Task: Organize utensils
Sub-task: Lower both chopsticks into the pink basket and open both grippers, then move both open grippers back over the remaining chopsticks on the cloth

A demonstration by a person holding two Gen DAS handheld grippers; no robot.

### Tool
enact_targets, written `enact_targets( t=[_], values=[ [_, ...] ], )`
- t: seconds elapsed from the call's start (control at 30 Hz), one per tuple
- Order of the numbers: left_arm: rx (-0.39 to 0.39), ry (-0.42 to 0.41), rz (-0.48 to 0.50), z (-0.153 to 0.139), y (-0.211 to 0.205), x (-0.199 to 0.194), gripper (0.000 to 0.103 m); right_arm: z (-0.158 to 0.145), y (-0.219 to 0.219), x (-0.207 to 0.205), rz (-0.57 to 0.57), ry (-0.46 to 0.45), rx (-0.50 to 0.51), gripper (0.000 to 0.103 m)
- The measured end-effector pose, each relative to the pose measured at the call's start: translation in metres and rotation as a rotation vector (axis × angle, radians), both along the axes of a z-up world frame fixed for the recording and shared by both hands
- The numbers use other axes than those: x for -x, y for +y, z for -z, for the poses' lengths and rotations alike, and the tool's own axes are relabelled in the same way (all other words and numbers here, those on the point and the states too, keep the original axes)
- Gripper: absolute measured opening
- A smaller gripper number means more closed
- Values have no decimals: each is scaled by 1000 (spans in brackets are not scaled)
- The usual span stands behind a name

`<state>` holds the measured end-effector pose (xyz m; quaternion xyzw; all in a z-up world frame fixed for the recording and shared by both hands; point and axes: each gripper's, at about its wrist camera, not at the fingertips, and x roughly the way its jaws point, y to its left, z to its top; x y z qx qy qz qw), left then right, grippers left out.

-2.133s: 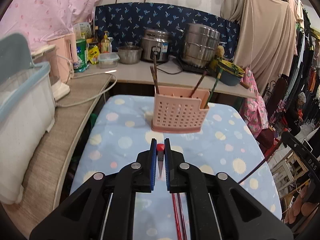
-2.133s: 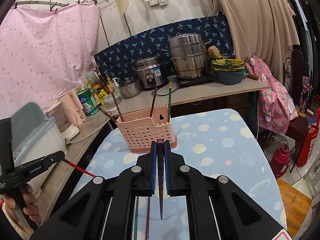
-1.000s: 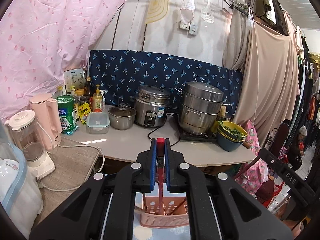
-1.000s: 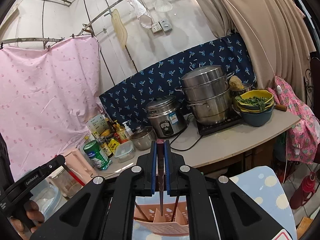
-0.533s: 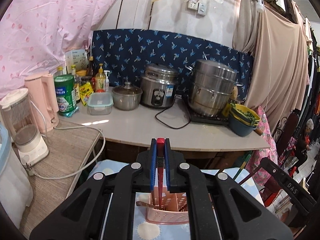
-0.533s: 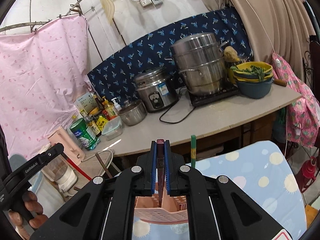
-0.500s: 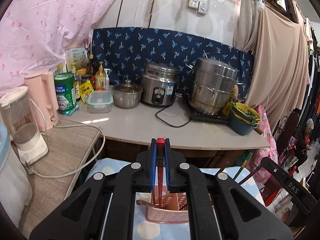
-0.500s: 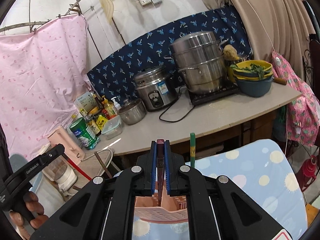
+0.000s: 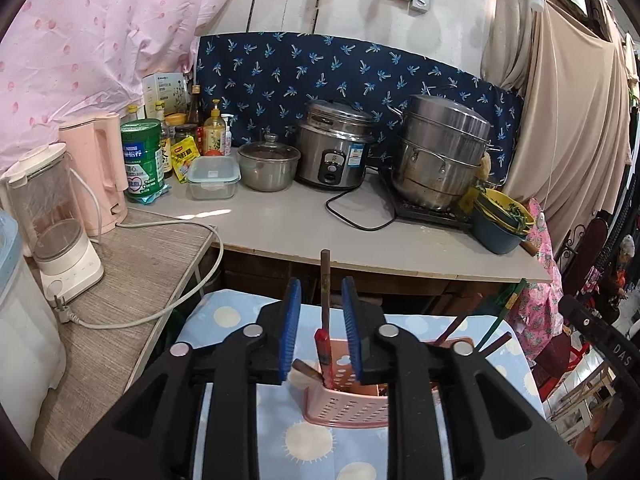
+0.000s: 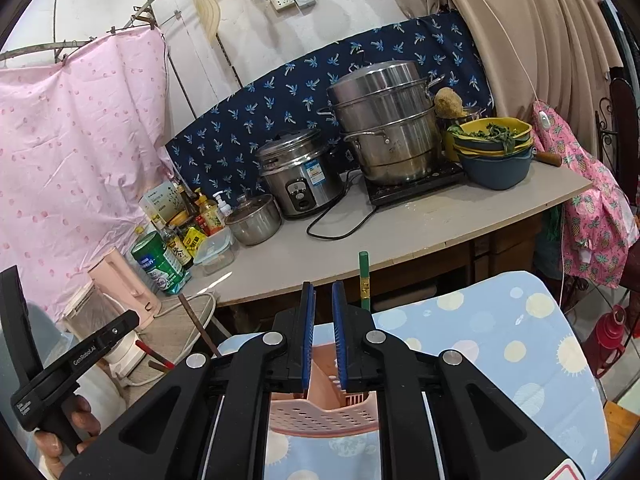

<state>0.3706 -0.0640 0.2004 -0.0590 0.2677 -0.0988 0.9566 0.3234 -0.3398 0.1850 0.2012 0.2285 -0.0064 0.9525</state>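
Both grippers, left point(image 9: 320, 334) and right point(image 10: 322, 334), now stand spread, chopsticks point(image 9: 325, 320) released between jaws into pink holder point(image 9: 344, 406); little seems left.

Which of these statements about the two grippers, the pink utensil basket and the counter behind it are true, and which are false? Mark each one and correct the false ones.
1. The left gripper is open, with a red-tipped chopstick standing free between its pads. True.
2. The right gripper is clamped on a chopstick. False: it is open and nothing sits between its pads.
3. The pink basket stands on the spotted blue cloth. True.
4. The green chopstick lies flat on the cloth. False: it stands upright behind the right gripper.
5. The rice cooker is to the right of the stacked steamer pot. False: it is to its left.
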Motion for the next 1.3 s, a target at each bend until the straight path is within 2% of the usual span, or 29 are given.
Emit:
enact_targets(
  t=[0.1, 0.43, 0.63, 0.8, 1.0, 1.3],
  values=[
    [-7, -7, -1, -2, 2, 10, 26, -4, -1, 9, 2, -11, -5, 11],
    [-34, -20, -16, -7, 10, 57, 48, -5, 11, 52, -26, -9, 14, 11],
    [-55, -21, -17, -9, 13, 85, 49, -2, 17, 83, -37, -8, 7, 11],
    [-60, -10, -12, -7, 13, 107, 49, -2, 28, 108, -44, -10, 44, 12],
    [-72, -10, -6, -3, 14, 136, 56, -2, 44, 140, -67, -14, 83, 17],
    [-91, 32, 17, 22, 21, 176, 56, 22, 66, 193, -96, 27, 143, 20]
  ],
)
